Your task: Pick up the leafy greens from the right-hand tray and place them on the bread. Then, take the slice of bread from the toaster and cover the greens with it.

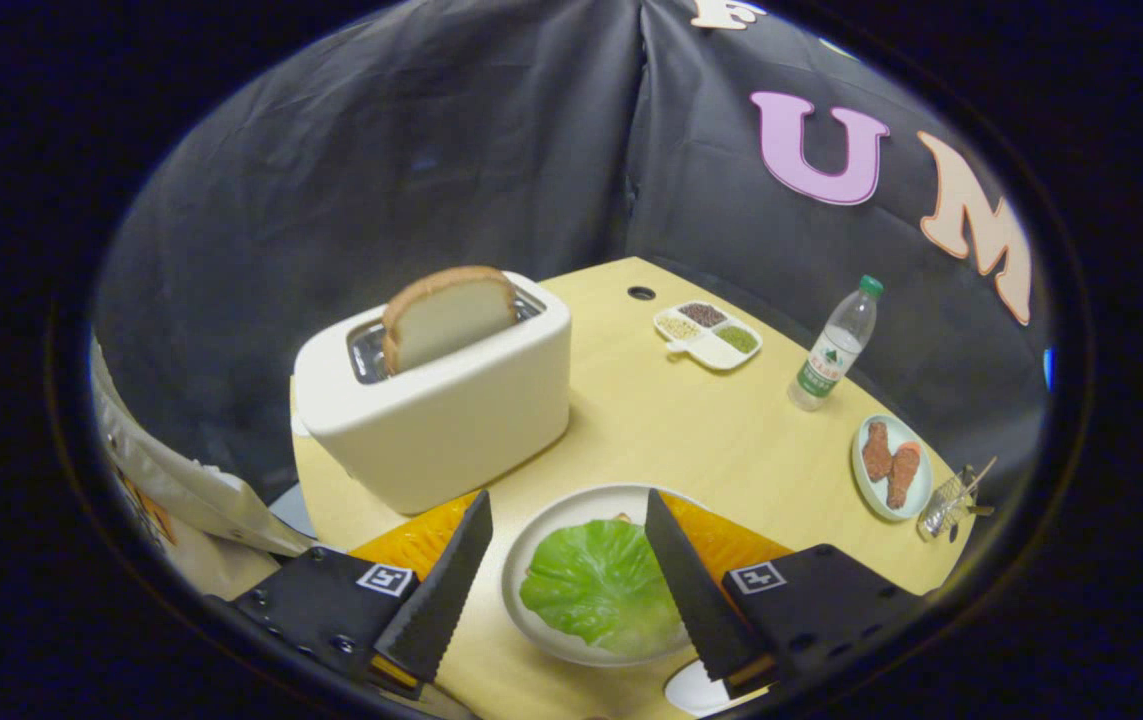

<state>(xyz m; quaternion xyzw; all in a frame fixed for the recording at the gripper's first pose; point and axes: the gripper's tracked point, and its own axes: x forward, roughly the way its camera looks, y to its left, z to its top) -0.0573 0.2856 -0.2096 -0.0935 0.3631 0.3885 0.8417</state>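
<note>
- The gripper [566,510] hangs above the near edge of the table, its two black serrated fingers [446,580] spread wide and holding nothing.
- Between the fingers sits a white plate [521,580], close to the table's near edge; a leaf of leafy greens [596,585] lies flat on it, and a sliver of bread [621,518] peeks out from under the leaf's far side.
- An orange mat [421,540] lies under the plate and runs out past both fingers.
- Beyond the left finger, by the table's left edge, stands a cream toaster [441,400] with a slice of bread [448,315] standing upright in its slot.
- Farther out toward the far corner of the yellow table [671,420] rests a small divided dish [709,335] of grains.
- Along the right edge stand a clear water bottle [836,345], and nearer, a pale plate [891,468] with two browned pieces of food.
</note>
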